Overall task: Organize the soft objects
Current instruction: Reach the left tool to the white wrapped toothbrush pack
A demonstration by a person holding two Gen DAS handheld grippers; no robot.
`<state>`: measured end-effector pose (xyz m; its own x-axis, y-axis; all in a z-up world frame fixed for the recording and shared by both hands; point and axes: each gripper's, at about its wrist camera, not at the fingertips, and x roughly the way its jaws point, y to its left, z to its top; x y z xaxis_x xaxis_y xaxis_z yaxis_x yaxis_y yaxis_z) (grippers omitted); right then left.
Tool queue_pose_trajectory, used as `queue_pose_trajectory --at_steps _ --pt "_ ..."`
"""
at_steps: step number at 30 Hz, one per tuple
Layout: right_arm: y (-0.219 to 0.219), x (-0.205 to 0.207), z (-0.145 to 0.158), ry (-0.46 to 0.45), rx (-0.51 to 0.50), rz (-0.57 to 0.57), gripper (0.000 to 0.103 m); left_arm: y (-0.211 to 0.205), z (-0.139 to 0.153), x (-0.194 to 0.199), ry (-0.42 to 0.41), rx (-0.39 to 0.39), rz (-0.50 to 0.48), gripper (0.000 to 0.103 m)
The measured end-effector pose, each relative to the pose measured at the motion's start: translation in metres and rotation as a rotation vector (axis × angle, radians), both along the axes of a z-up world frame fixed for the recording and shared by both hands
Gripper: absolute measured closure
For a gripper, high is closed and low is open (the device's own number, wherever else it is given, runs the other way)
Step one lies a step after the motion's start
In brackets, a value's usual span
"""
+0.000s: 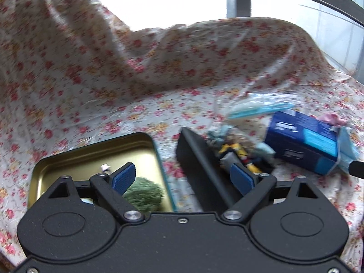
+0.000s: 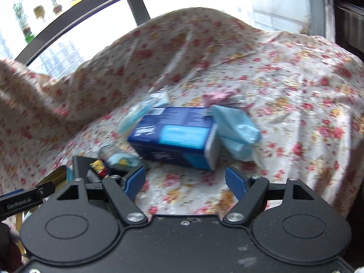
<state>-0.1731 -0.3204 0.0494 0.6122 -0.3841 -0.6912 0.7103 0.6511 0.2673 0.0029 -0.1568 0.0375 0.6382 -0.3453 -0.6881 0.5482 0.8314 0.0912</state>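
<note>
Two hand-held grippers, each with blue pads. Left hand-held gripper (image 1: 183,178): jaws apart, nothing between the pads. Right hand-held gripper (image 2: 185,183): jaws apart, nothing between them, only cloth below.

One floral cloth (image 1: 91,91), covering the surface and rising in folds at the back.

One open gold tin (image 1: 95,154), below the left pad of the left hand-held gripper. Inside it: one green fuzzy soft item (image 1: 143,193), partly hidden behind that pad, and one small white piece (image 1: 105,167), too small to identify.

One black tray (image 1: 200,166), just right of the tin, between the left gripper's fingers in view; it holds a jumble of small toys (image 1: 236,150), count unclear.

One blue box (image 2: 175,136), lying on its side, ahead of the right hand-held gripper; its white lettering is blurred and unreadable.

One pale blue soft pouch (image 2: 236,129), touching the box's right end.

One pink item (image 2: 216,96), behind the box.

One clear packet with blue edge (image 1: 257,109), beyond the tray.

Readable writing: partly legible white lettering on the left gripper's body (image 2: 20,201) seen in the right wrist view.
</note>
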Motion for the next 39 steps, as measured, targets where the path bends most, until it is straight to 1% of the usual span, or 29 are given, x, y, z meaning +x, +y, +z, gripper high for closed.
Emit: queue_pose_trajectory --at_steps 5,8,17,27,33,35,36,39 --pt "-0.016 -0.017 -0.002 -0.004 0.003 -0.056 0.026 -0.021 0.003 -0.008 -0.006 -0.008 -0.047 0.014" --pt "-0.024 -0.022 -0.003 -0.007 0.005 -0.08 0.026 -0.032 0.005 -0.011 -0.01 -0.015 -0.068 0.011" --pt "-0.044 -0.024 -0.006 0.001 -0.003 -0.125 0.026 -0.059 0.003 -0.007 0.006 -0.015 -0.113 0.01" --pt "-0.068 -0.019 -0.013 0.023 0.002 -0.156 0.026 -0.089 -0.006 0.021 0.07 -0.014 -0.118 0.01" --pt "-0.083 -0.014 -0.016 0.027 0.004 -0.164 0.026 -0.113 -0.005 0.043 0.111 -0.034 -0.115 0.01" --pt "-0.086 -0.012 -0.018 0.03 0.004 -0.166 0.026 -0.122 -0.005 0.05 0.121 -0.047 -0.112 0.009" --pt "-0.088 -0.011 -0.018 0.032 0.003 -0.167 0.026 -0.127 -0.005 0.055 0.125 -0.052 -0.11 0.006" --pt "-0.093 -0.007 -0.021 0.04 0.0 -0.167 0.026 -0.143 -0.006 0.067 0.131 -0.063 -0.101 0.006"
